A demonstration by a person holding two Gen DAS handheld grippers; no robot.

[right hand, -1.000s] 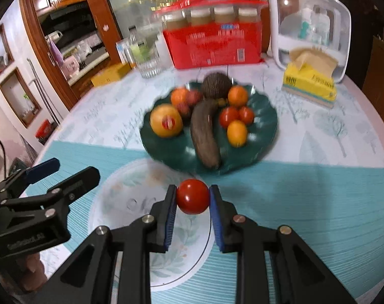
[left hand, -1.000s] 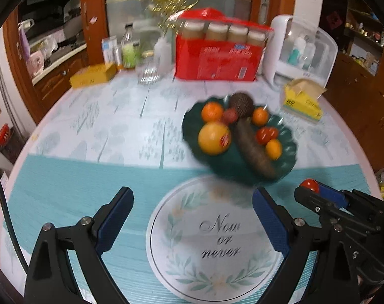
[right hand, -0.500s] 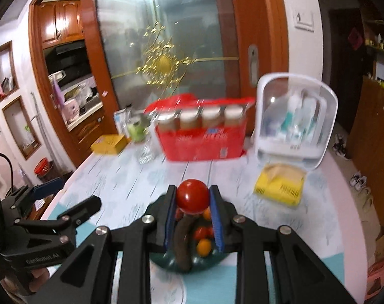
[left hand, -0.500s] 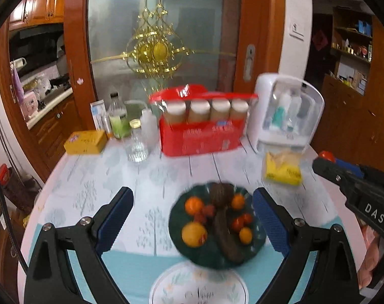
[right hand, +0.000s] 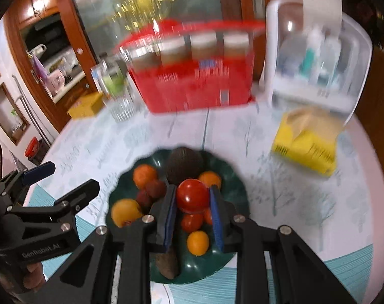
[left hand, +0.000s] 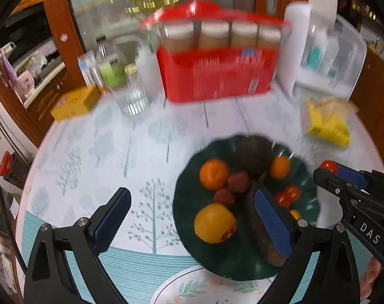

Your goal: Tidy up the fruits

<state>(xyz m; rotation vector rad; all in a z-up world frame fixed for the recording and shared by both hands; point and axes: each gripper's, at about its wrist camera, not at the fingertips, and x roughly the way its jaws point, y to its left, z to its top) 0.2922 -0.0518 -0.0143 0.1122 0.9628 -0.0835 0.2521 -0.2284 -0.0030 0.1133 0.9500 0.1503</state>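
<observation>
Fruit sits nearest in the right tongs [right hand: 193, 209]: a red tomato [right hand: 193, 195] is pinched between the two blue pads, held in the air above the dark green plate [right hand: 239, 190]. Judging by the task, it is meant to join the pile. Directly under the tomato lie two smaller tomatoes [right hand: 192, 221] and a small orange fruit [right hand: 197, 242], with a long brown fruit [right hand: 166, 263] to their left, so the tongs point at the crowded middle of the plate. The left tongs [left hand: 192, 223] stand wide open and hold nothing, hovering over the near left side of the plate beside a large yellow-orange fruit [left hand: 214, 223].

The main risk is the release: a round, smooth tomato let go from height onto other round fruit could bounce or roll off the rim onto the surface [right hand: 306, 202]. Squeezing harder could split its skin. Both views are blurred, which suggests fast motion, so a hasty descent could knock the pile.

Farther back stand a yellow tissue pack [right hand: 306, 149], a glass [right hand: 122, 109] and a red box [right hand: 192, 86].
</observation>
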